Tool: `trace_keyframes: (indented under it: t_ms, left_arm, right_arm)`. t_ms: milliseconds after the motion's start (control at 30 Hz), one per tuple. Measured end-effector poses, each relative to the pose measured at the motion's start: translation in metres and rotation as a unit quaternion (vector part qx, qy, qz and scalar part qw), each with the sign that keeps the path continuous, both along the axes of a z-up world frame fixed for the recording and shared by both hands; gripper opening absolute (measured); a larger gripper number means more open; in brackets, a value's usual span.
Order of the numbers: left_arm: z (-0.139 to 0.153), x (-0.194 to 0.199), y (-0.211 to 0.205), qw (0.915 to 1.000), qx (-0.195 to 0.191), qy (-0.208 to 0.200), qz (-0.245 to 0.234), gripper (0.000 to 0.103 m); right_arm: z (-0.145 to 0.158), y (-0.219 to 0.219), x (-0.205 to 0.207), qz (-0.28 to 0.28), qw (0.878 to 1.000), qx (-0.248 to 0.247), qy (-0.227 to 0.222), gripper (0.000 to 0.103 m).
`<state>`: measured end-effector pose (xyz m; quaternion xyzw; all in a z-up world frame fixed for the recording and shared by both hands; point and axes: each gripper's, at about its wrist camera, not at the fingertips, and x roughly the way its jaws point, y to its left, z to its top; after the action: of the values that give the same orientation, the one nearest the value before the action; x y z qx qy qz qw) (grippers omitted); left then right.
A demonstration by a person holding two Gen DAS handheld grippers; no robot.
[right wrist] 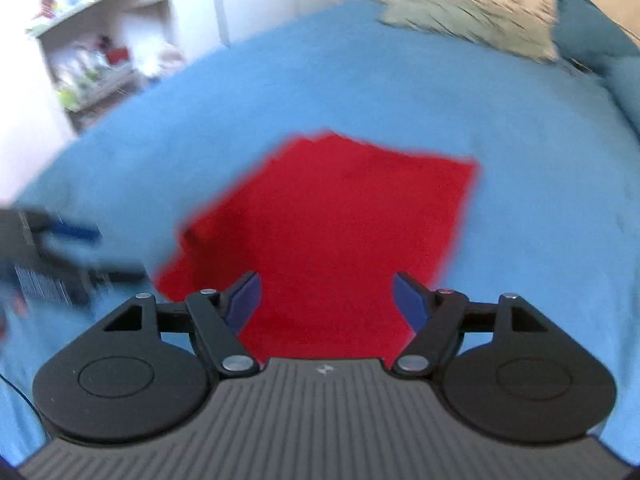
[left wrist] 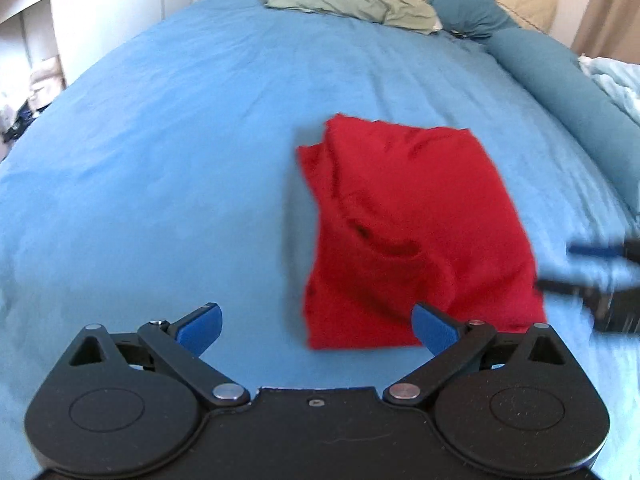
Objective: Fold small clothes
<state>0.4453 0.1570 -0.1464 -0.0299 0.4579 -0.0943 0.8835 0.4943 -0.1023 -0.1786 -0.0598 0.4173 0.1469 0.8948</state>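
Note:
A red garment (left wrist: 416, 224) lies folded into a rough rectangle on the blue bedspread (left wrist: 160, 160). My left gripper (left wrist: 316, 320) is open above the spread, its right blue pad at the garment's near left corner, nothing between the pads. The right gripper (left wrist: 560, 268) shows blurred at the right edge of the left wrist view, beside the garment's right side. In the right wrist view my right gripper (right wrist: 326, 300) is open over the near edge of the red garment (right wrist: 332, 224), with cloth seen between the pads but not pinched. The left gripper (right wrist: 100, 256) is a blur at the left.
Pillows lie at the head of the bed: a green pillow (left wrist: 348, 0), a teal pillow (left wrist: 468, 4) and a long teal bolster (left wrist: 560, 92). White shelves (right wrist: 100, 60) with small items stand past the bed's left side. A pale blanket (left wrist: 616, 80) is at the far right.

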Motion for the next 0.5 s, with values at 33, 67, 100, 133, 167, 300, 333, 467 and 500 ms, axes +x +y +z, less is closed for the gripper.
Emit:
trace_keyframes:
  t_ms: [33, 67, 100, 133, 167, 300, 333, 467, 500]
  left_arm:
    - [0.000, 0.002, -0.003, 1.0000, -0.002, 0.000, -0.003, 0.103]
    - [0.001, 0.004, -0.005, 1.0000, -0.002, 0.000, -0.005, 0.103]
    - [0.001, 0.005, -0.006, 1.0000, -0.003, 0.000, -0.005, 0.103]
    - [-0.002, 0.009, -0.014, 1.0000, -0.004, 0.000, -0.004, 0.103]
    - [-0.003, 0.011, -0.015, 1.0000, -0.005, 0.001, -0.002, 0.103]
    - [-0.007, 0.019, -0.018, 0.9999, -0.012, 0.006, 0.007, 0.103]
    - [-0.009, 0.021, -0.019, 0.9999, -0.013, 0.007, 0.008, 0.103]
    - [-0.009, 0.025, -0.019, 0.9997, -0.015, 0.001, 0.017, 0.103]
    - [-0.009, 0.026, -0.017, 0.9997, -0.015, -0.001, 0.021, 0.103]
  right_arm:
    - [-0.011, -0.005, -0.008, -0.013, 1.000, -0.011, 0.008, 0.089]
    - [-0.020, -0.008, -0.014, -0.022, 0.999, -0.019, 0.014, 0.089]
    - [-0.029, -0.011, -0.019, -0.033, 0.999, -0.025, 0.020, 0.088]
    - [-0.036, -0.009, -0.025, -0.041, 0.999, -0.027, 0.022, 0.087]
    - [-0.042, -0.010, -0.028, -0.051, 0.998, -0.025, 0.023, 0.086]
    - [-0.060, -0.010, -0.031, -0.092, 0.995, -0.027, 0.027, 0.086]
    - [-0.064, -0.009, -0.029, -0.103, 0.994, -0.034, 0.029, 0.085]
    - [-0.058, -0.011, -0.017, -0.161, 0.987, -0.009, 0.009, 0.084]
    - [-0.054, -0.017, -0.017, -0.171, 0.985, 0.006, 0.002, 0.084]
